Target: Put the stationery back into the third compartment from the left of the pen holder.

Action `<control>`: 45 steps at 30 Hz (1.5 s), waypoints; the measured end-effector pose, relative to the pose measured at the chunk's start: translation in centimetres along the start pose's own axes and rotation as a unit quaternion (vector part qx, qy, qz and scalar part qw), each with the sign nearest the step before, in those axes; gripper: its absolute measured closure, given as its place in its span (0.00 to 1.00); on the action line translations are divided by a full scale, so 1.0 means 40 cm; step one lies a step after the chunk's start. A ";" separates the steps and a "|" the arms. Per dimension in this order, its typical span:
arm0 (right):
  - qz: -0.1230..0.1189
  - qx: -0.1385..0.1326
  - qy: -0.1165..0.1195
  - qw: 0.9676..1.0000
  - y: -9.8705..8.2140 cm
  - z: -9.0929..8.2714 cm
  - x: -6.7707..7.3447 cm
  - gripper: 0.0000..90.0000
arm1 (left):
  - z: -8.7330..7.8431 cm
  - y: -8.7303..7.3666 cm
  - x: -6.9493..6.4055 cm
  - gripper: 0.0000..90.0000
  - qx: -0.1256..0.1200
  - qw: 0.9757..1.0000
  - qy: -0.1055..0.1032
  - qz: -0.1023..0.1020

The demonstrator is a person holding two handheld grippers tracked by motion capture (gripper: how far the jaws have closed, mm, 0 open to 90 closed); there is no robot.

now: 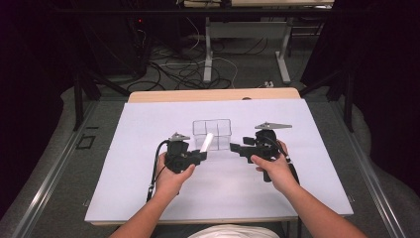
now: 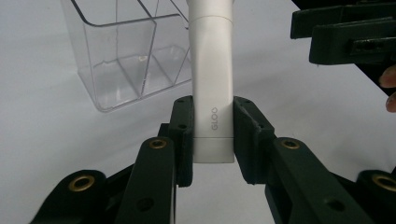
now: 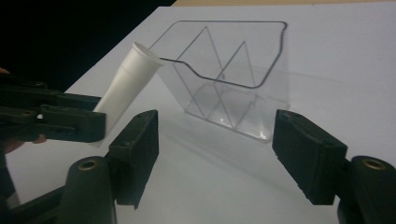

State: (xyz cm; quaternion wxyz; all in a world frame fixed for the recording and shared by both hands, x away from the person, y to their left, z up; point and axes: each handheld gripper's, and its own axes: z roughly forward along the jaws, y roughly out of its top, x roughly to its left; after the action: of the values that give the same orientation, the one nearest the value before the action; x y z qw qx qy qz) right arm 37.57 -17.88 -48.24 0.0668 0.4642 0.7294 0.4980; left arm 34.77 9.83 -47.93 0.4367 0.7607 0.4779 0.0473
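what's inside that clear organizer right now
The organizer looks empty: thin dividers split it into compartments, and the white table shows through its walls. The white tube, held in the left tongs, is outside it, beside its near wall.

Both grippers are matte black: the left gripper [image 1: 200, 157] trails a black looping cable [image 1: 157, 168], and the right gripper [image 1: 236, 147] carries a grey three-cornered plate [image 1: 273, 126] on top. Their blocky jaws show brass-ringed pivot holes [image 2: 158, 143]. The person's forearms are bare, above a white garment [image 1: 230, 231]
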 end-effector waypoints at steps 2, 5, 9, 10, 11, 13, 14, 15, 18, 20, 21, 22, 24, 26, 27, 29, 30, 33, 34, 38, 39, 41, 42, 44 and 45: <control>0.005 0.008 0.011 1.000 0.007 0.009 0.012 0.36 | -0.001 0.000 0.002 0.79 -0.005 1.000 0.000 -0.002; 0.026 0.026 0.022 0.999 0.015 0.021 0.029 0.38 | -0.004 -0.001 0.006 0.79 -0.014 1.000 0.003 -0.008; 0.034 0.029 0.016 0.999 0.020 0.040 0.042 0.38 | -0.010 -0.001 0.013 0.79 -0.014 1.000 -0.001 -0.009; 0.034 0.024 0.016 0.999 0.020 0.043 0.044 0.38 | -0.009 -0.002 0.013 0.79 -0.018 1.000 -0.001 -0.014; 0.033 0.012 0.012 0.999 0.019 0.047 0.047 0.39 | -0.010 -0.002 0.015 0.79 -0.016 1.000 -0.001 -0.014; 0.033 0.002 0.006 0.999 0.019 0.051 0.049 0.40 | -0.008 -0.004 0.016 0.79 -0.023 1.000 0.001 -0.019; 0.034 0.004 0.007 0.999 0.020 0.052 0.049 0.40 | -0.009 -0.004 0.018 0.79 -0.021 1.000 -0.001 -0.020; 0.035 0.000 0.004 0.999 0.019 0.055 0.050 0.40 | -0.009 -0.005 0.018 0.79 -0.021 1.000 -0.002 -0.021; 0.047 -0.003 0.006 0.999 0.014 0.057 0.053 0.41 | -0.006 -0.007 0.018 0.79 -0.025 0.999 -0.003 -0.023; 0.056 -0.006 0.010 0.998 0.010 0.058 0.054 0.42 | -0.002 -0.009 0.016 0.79 -0.024 1.000 -0.004 -0.021; 0.062 -0.008 0.014 0.998 0.007 0.059 0.055 0.43 | 0.000 -0.011 0.014 0.79 -0.023 1.000 -0.003 -0.019; 0.069 -0.007 0.020 0.997 0.006 0.058 0.056 0.44 | 0.002 -0.012 0.012 0.79 -0.022 1.000 -0.003 -0.019; 0.076 -0.006 0.024 0.997 0.002 0.059 0.058 0.45 | 0.008 -0.015 0.009 0.79 -0.019 1.000 -0.003 -0.015; 0.088 -0.007 0.024 0.996 -0.002 0.058 0.057 0.45 | 0.014 -0.019 0.004 0.79 -0.016 1.000 -0.005 -0.013; 0.098 -0.007 0.027 0.995 -0.004 0.058 0.055 0.45 | 0.017 -0.021 0.002 0.79 -0.015 1.000 -0.006 -0.012; 0.121 -0.005 0.035 0.992 -0.007 0.057 0.048 0.48 | 0.023 -0.026 -0.004 0.79 -0.013 1.000 -0.009 -0.009; 0.132 -0.005 0.041 0.990 -0.009 0.058 0.045 0.49 | 0.025 -0.028 -0.008 0.79 -0.013 1.000 -0.011 -0.010; 0.161 0.008 0.056 0.985 -0.012 0.056 0.038 0.49 | 0.034 -0.034 -0.020 0.79 -0.009 1.000 -0.016 -0.002; 0.171 0.003 0.060 0.984 -0.013 0.058 0.038 0.49 | 0.036 -0.035 -0.024 0.79 -0.006 1.000 -0.016 0.000; 0.182 0.003 0.066 0.981 -0.019 0.061 0.036 0.49 | 0.048 -0.042 -0.037 0.79 -0.006 1.000 -0.020 0.006; 0.183 0.006 0.068 0.981 -0.021 0.063 0.036 0.49 | 0.050 -0.043 -0.040 0.79 -0.004 1.000 -0.020 0.007; 0.185 0.008 0.072 0.980 -0.026 0.068 0.037 0.49 | 0.054 -0.045 -0.044 0.79 -0.002 1.000 -0.022 0.010; 0.186 0.012 0.072 0.980 -0.028 0.071 0.038 0.49 | 0.056 -0.046 -0.046 0.79 -0.001 1.000 -0.023 0.010; 0.186 0.017 0.071 0.980 -0.032 0.076 0.041 0.51 | 0.059 -0.048 -0.050 0.79 -0.001 1.000 -0.024 0.013; 0.189 0.020 0.074 0.979 -0.034 0.078 0.042 0.51 | 0.060 -0.049 -0.053 0.79 0.000 1.000 -0.026 0.013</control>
State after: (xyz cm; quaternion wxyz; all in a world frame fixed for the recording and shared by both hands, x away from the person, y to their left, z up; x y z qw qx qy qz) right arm 37.56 -14.67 -50.24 -0.0918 0.5565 0.6412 0.5203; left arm 33.44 7.03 -50.08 0.4484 0.7676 0.4567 0.0329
